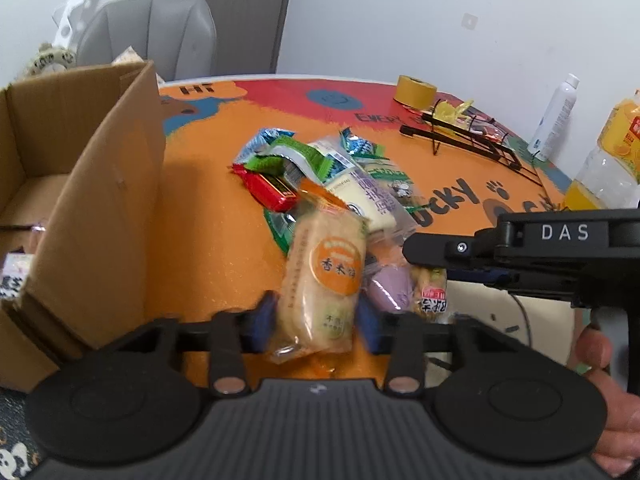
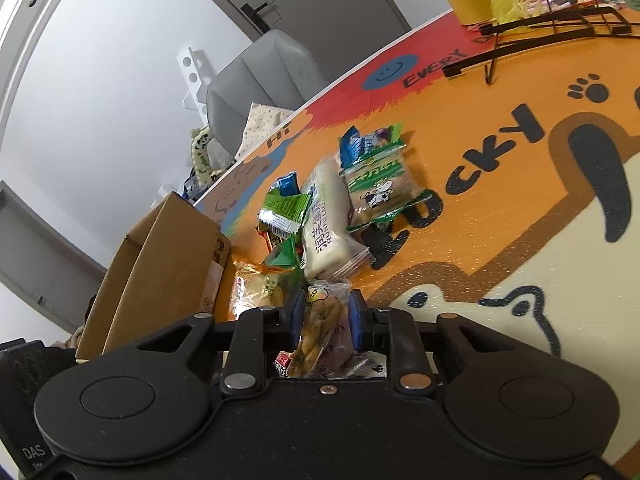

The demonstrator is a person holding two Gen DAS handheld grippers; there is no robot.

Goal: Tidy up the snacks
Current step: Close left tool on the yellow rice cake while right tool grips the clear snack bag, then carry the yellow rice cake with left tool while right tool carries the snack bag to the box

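Observation:
A pile of wrapped snacks (image 1: 320,168) lies on the orange cartoon table mat (image 1: 208,232). My left gripper (image 1: 316,320) is shut on a clear rice cracker packet (image 1: 324,268) with an orange round label, at the pile's near end. My right gripper (image 2: 326,314) is shut on a clear packet of yellowish crackers (image 2: 320,320), beside a purple-wrapped snack (image 1: 390,288). In the left wrist view the right gripper (image 1: 420,256) reaches in from the right. An open cardboard box (image 1: 100,200) stands left of the pile, with a few packets inside.
A yellow tape roll (image 1: 414,90), a black wire rack (image 1: 468,136), a white spray bottle (image 1: 554,120) and an orange drink bottle (image 1: 616,152) stand at the back right. A grey chair (image 1: 160,32) sits behind the table. A hand (image 1: 600,360) holds the right gripper.

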